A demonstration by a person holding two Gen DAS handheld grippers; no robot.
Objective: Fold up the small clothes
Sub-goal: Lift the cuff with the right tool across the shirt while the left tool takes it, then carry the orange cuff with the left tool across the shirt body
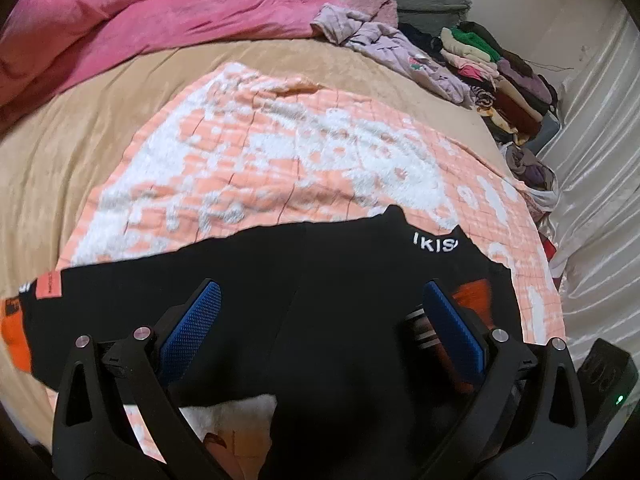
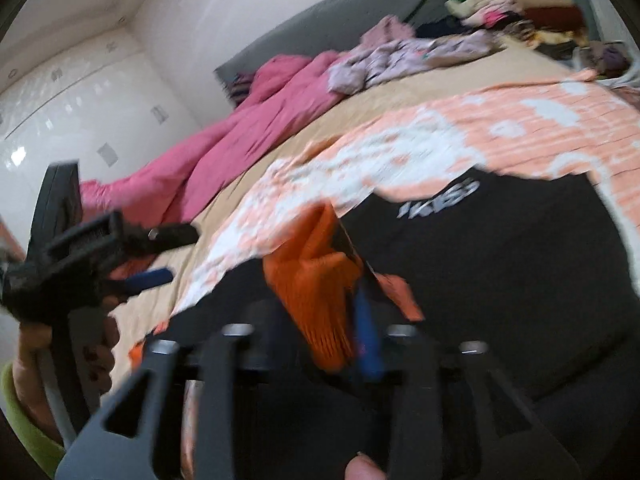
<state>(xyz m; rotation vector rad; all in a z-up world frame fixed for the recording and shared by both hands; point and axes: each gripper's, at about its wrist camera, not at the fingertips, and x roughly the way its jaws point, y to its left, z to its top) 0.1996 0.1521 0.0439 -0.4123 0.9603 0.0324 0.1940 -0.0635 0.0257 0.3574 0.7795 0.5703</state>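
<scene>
A black garment (image 1: 320, 300) with white lettering and orange cuffs lies on an orange-and-white blanket (image 1: 260, 160) on the bed. My left gripper (image 1: 320, 312) is open just above the garment, its blue pads spread wide. In the right wrist view, my right gripper (image 2: 352, 312) is shut on the orange ribbed cuff (image 2: 316, 280) of the black garment (image 2: 500, 280) and holds it lifted. The left gripper (image 2: 152, 278) shows at the left of that view, held in a hand.
A pink duvet (image 1: 140, 20) lies bunched at the back left. A lilac garment (image 1: 384, 44) and a stack of folded clothes (image 1: 500, 72) sit at the back right. A white curtain (image 1: 600, 160) hangs at the right. A black device (image 1: 608, 384) sits at the lower right.
</scene>
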